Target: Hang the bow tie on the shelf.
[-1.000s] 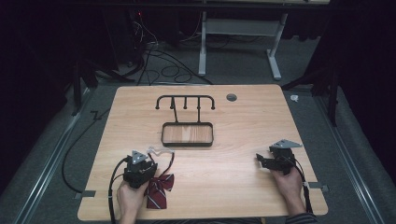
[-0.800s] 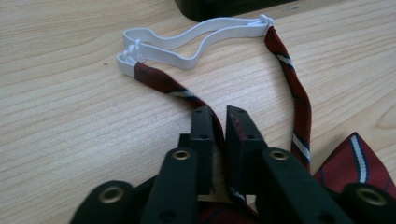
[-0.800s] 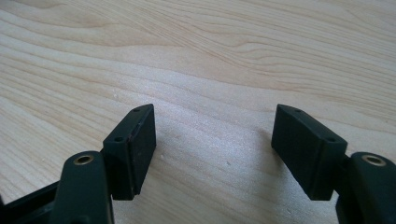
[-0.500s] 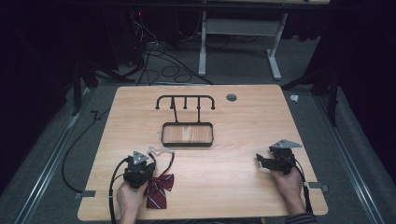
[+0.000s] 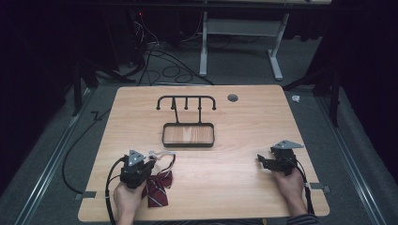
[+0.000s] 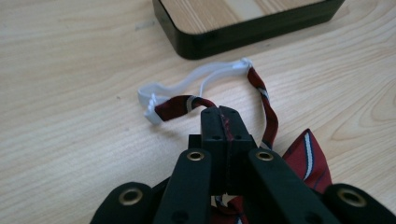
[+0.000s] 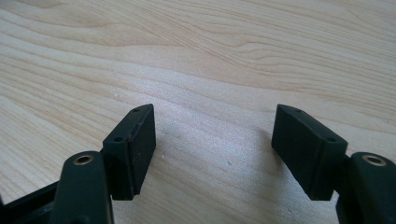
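**Pinching the bow tie strap**

Clamping its jaws together on the strap, the left gripper [image 6: 219, 122] holds the bow tie [image 6: 306, 158] at the table's [image 5: 234, 183] near-left, short of the tray [image 5: 188, 136]. The gripper hides the bow's centre. The right gripper [image 7: 212, 149] gapes wide, empty.

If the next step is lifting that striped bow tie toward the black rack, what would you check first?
1. Left hand-held gripper shut: ok, jaws closed together.
2. Bow tie gripped: cannot tell; red fabric sits at the jaws, but the hold is hidden.
3. White strap free: ok, it lies loose on the table.
4. Right hand-held gripper ready: ok, open and holding nothing.
5. Rack hooks free: ok, nothing hangs there.
6. Tray out of the way: ok, apart from the tie.
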A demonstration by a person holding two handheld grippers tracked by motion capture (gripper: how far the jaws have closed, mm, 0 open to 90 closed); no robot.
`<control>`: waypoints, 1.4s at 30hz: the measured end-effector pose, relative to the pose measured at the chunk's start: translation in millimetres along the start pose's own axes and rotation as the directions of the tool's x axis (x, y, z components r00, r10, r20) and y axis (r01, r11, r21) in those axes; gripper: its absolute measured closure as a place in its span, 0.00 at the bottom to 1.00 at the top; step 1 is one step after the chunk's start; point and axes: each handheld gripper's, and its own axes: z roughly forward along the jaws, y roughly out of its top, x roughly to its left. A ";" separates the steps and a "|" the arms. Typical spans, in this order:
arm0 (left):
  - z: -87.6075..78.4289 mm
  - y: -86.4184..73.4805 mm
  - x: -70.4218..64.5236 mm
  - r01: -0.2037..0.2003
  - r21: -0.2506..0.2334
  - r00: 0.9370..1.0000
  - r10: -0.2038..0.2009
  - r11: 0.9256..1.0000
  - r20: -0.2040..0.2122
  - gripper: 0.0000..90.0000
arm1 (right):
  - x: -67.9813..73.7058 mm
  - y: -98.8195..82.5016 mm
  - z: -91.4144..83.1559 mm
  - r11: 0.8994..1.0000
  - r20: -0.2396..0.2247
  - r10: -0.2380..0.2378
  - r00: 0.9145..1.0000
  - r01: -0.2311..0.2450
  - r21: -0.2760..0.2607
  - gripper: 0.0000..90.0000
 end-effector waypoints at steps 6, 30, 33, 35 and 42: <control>-9.9 6.6 0.6 -0.004 -0.028 1.000 0.004 1.000 0.007 1.00 | 0.0 0.0 0.0 1.000 0.000 0.000 1.000 0.000 0.000 0.35; -34.6 50.5 -12.6 -0.062 -0.108 0.996 0.069 0.992 0.061 1.00 | -0.1 0.0 0.0 1.000 -0.001 0.000 1.000 0.000 0.000 0.35; -36.7 55.7 -12.9 -0.068 -0.117 0.995 0.077 0.991 0.069 1.00 | -0.1 0.0 0.0 1.000 -0.001 0.001 1.000 -0.001 0.000 0.35; -38.1 59.2 -13.6 -0.071 -0.124 0.994 0.081 0.990 0.075 1.00 | -0.1 0.0 0.0 1.000 -0.001 0.001 1.000 -0.001 0.000 0.35; -41.4 70.7 -16.8 -0.089 -0.132 0.991 0.101 0.987 0.088 1.00 | -0.1 0.0 0.0 1.000 -0.001 0.001 1.000 -0.001 0.000 0.35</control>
